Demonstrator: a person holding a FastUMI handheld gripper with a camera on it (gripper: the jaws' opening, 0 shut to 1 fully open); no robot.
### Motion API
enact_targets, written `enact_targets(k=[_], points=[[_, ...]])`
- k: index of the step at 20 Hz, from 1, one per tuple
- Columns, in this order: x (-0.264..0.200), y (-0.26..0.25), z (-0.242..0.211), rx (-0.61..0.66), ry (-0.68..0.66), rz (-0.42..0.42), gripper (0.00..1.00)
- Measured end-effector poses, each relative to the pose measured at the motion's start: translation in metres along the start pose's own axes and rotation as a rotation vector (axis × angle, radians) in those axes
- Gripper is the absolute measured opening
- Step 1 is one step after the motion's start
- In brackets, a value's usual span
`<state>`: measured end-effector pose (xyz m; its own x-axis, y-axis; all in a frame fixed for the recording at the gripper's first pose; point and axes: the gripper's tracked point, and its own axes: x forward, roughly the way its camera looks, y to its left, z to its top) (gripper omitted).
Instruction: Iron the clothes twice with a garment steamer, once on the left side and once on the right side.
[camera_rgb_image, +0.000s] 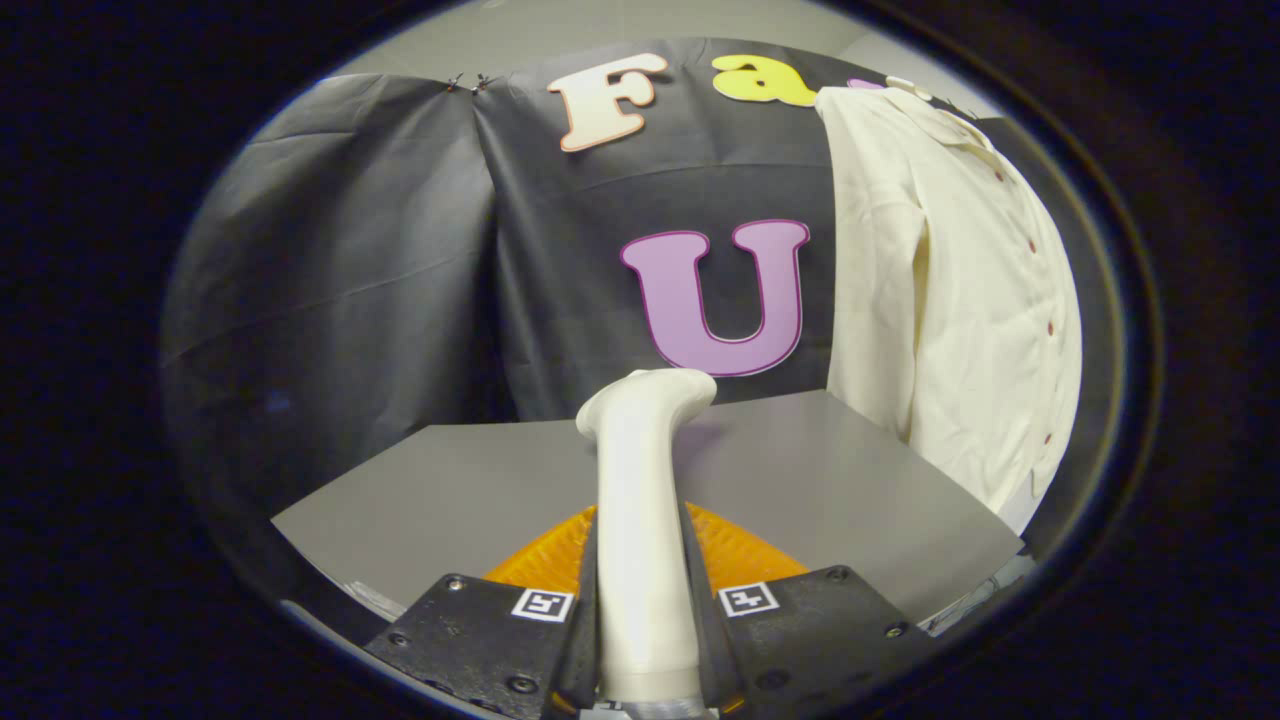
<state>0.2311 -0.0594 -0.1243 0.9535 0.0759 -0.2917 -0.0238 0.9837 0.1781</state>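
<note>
hand-held gripper (645, 640) clamps the white garment steamer (643, 480) handle between both fingers.

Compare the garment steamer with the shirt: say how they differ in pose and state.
The garment steamer stands upright, clamped between the fingers of the gripper; the shirt hangs free against the booth wall, beyond and to the right. The steamer is rigid and smooth; the shirt is soft and creased, with a row of dark buttons. Both are off-white.
</note>
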Motion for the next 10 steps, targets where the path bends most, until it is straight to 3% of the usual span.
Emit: enact_targets(k=[5,10], points=[[-0.04,-0.018,0.024,0.069,-0.083,0.05,0.39],[-0.085,-0.048,0.066,0.002,-0.228,0.018,0.38]])
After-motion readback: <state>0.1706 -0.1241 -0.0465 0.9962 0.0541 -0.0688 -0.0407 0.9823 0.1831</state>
